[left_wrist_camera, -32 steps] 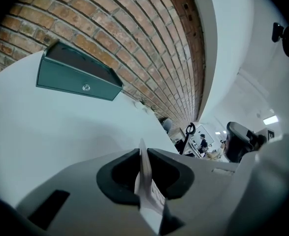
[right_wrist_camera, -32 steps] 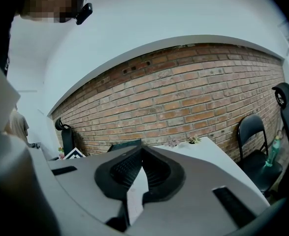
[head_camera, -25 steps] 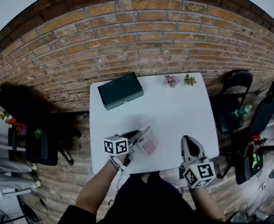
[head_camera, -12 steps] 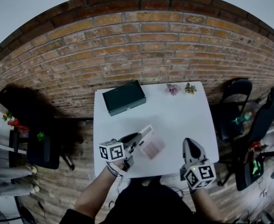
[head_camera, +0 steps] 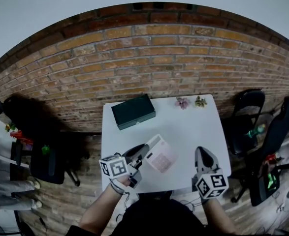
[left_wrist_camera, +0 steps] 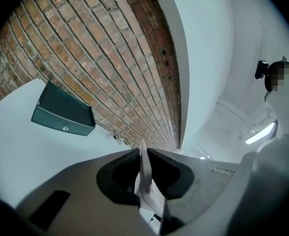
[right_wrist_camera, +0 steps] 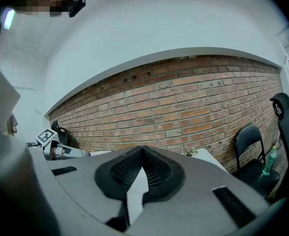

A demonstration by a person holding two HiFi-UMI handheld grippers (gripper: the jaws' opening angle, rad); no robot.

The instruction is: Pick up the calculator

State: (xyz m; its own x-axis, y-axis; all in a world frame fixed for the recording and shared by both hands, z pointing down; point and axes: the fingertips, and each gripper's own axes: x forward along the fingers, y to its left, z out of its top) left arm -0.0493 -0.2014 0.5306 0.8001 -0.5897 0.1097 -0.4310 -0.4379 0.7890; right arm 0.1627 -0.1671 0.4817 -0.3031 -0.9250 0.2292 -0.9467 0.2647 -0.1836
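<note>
A white table (head_camera: 183, 127) is seen before a brick wall, with a dark box (head_camera: 133, 111) at its far left corner. The right gripper (head_camera: 201, 154) is held at the near right, its jaws closed on nothing. The left gripper (head_camera: 146, 149) is clamped on the calculator (head_camera: 160, 156), held above the table's near left, keys up, its long axis running from far left to near right. A second ago the calculator was held lower, close to the tabletop; it is now raised clear.
</note>
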